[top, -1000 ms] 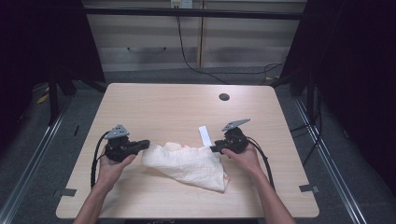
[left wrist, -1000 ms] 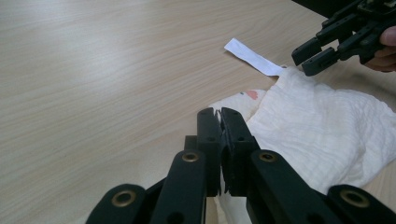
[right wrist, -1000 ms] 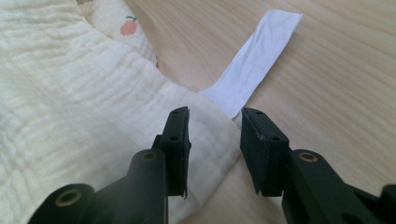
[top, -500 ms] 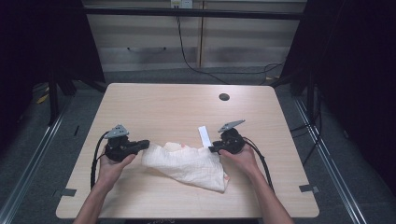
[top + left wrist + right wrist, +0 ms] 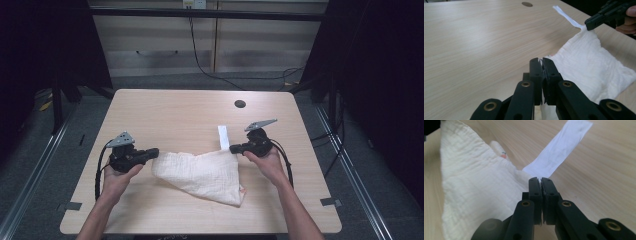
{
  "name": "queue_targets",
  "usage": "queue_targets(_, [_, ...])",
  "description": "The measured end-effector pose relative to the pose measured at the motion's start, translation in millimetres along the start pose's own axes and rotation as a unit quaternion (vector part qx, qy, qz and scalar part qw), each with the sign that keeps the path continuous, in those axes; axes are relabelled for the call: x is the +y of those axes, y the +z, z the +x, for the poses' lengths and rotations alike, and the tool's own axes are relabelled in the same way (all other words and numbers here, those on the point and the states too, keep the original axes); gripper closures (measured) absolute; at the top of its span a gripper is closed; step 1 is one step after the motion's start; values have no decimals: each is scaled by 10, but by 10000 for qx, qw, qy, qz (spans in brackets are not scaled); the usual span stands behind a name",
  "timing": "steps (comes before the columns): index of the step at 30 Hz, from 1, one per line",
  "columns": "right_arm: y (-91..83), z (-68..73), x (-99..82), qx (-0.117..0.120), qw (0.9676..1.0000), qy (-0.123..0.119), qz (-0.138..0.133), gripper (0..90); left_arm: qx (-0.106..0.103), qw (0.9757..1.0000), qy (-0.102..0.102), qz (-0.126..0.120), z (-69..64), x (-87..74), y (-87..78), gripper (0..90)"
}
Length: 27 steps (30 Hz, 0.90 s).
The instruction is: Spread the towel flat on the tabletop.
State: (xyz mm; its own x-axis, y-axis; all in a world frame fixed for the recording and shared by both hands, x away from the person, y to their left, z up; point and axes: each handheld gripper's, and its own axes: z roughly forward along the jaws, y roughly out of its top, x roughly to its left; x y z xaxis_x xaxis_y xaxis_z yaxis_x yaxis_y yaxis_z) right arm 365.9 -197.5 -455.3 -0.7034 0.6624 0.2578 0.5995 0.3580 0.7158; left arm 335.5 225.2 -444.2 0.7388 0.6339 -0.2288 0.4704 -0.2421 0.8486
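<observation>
Cloth [image 5: 474, 195] corner hidden — probably between tongs.

Your left gripper [image 5: 541, 61] has its two black jaws pressed together on a corner of the white cloth [image 5: 589, 62], which spreads away to the right across the pale wooden table [image 5: 474, 37]. Farther off, at the upper right, your right gripper [image 5: 596, 21] pinches the cloth's far corner (fingers [image 5: 627, 21] just behind it), where a thin white strip [image 5: 566, 15] runs up the tabletop. A dark round hole [image 5: 527, 4] sits near the table's far edge.
</observation>
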Motion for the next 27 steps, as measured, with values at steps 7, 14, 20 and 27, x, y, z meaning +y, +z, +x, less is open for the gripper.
queue_targets(7, [-243, 35, 170, -8, 9999, -64, -97, 878, -5, 9998, 199, 80, -71, 163, -26, 873])
queue_targets(14, [-427, 45, 302, -30, 9995, -112, -286, 880, 7, 9992, 398, 98, -96, 417, -76, 875])
queue_targets(20, [-614, 65, 460, -113, 9991, -188, -366, 881, 34, 9985, 541, -17, -132, 662, -148, 876])
queue_targets(27, [-799, 101, 686, -185, 9978, -304, -567, 881, 119, 9981, 576, -202, -126, 946, -224, 877])
